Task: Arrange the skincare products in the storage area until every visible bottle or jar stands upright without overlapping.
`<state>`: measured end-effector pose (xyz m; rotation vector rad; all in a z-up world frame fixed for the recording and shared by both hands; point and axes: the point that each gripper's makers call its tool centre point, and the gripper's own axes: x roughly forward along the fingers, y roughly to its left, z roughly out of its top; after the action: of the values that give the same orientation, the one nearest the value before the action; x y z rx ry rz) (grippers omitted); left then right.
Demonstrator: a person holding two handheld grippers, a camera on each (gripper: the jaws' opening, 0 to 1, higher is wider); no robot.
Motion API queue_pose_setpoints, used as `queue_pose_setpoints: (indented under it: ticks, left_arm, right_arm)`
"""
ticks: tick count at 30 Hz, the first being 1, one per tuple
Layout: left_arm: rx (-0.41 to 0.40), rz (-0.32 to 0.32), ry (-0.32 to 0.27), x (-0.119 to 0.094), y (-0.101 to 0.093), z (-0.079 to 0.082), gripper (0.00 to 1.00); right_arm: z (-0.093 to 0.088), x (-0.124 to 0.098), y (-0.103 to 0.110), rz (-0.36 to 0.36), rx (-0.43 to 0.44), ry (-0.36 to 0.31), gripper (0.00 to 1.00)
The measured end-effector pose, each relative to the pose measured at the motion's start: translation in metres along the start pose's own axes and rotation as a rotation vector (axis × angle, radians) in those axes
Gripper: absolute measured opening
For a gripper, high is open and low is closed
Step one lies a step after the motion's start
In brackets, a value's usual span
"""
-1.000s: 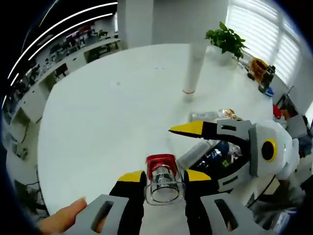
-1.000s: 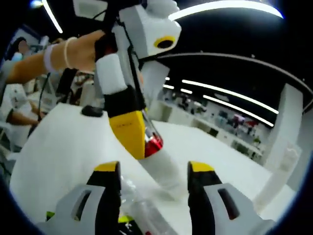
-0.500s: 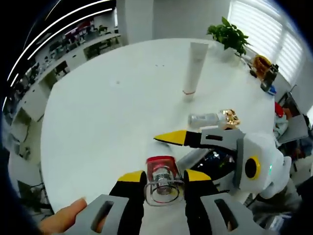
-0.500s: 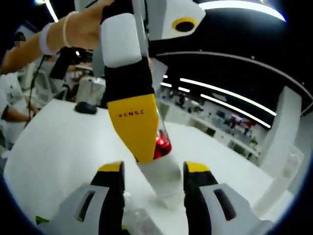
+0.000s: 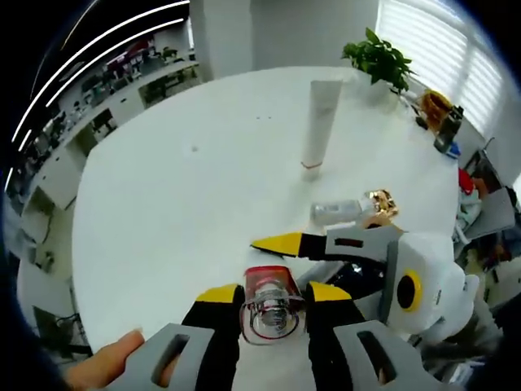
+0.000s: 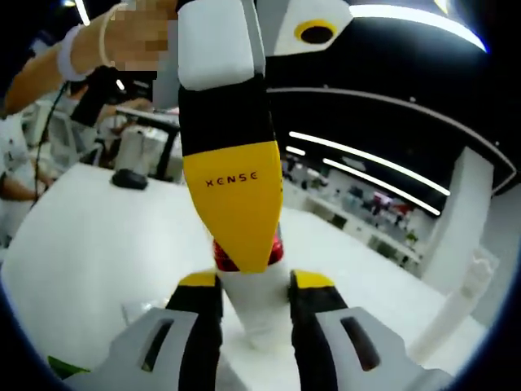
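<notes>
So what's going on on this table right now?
A person is working both grippers on one clear bottle with a red cap. The left gripper is shut on it, and in the right gripper view the right gripper has its fingers against the bottle's pale lower end. On the white table a white tube stands upright, while a gold-capped bottle lies on its side.
</notes>
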<state>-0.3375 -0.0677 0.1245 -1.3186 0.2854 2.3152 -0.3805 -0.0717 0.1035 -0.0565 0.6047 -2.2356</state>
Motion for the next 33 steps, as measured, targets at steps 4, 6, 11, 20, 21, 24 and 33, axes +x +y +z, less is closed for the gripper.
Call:
queue_pose_setpoints:
  ticks: [4, 6, 11, 20, 21, 24, 33]
  left_arm:
    - [-0.007, -0.008, -0.054, 0.000, 0.001, 0.007, 0.31]
    - [-0.010, -0.014, -0.086, 0.000, 0.001, 0.011, 0.31]
    - [-0.050, -0.062, -0.177, 0.000, 0.002, 0.022, 0.32]
    - [-0.095, -0.115, -0.357, -0.004, 0.012, 0.041, 0.39]
    - [-0.099, -0.124, -0.363, -0.005, 0.011, 0.041, 0.39]
    - [-0.112, -0.127, -0.442, -0.011, 0.015, 0.048, 0.44]
    - [-0.126, -0.138, -0.658, -0.028, 0.028, 0.070, 0.50]
  right_arm:
    - [0.000, 0.001, -0.004, 0.000, 0.015, -0.001, 0.28]
    - [0.000, 0.002, -0.006, -0.001, 0.022, 0.002, 0.28]
    - [-0.001, 0.003, -0.011, -0.003, 0.050, 0.008, 0.28]
    - [-0.002, 0.006, -0.013, -0.011, 0.068, 0.016, 0.27]
    - [-0.002, 0.007, -0.014, -0.014, 0.070, 0.017, 0.27]
    - [-0.003, 0.007, -0.016, -0.017, 0.085, 0.019, 0.27]
    - [-0.005, 0.007, -0.023, -0.040, 0.141, 0.026, 0.27]
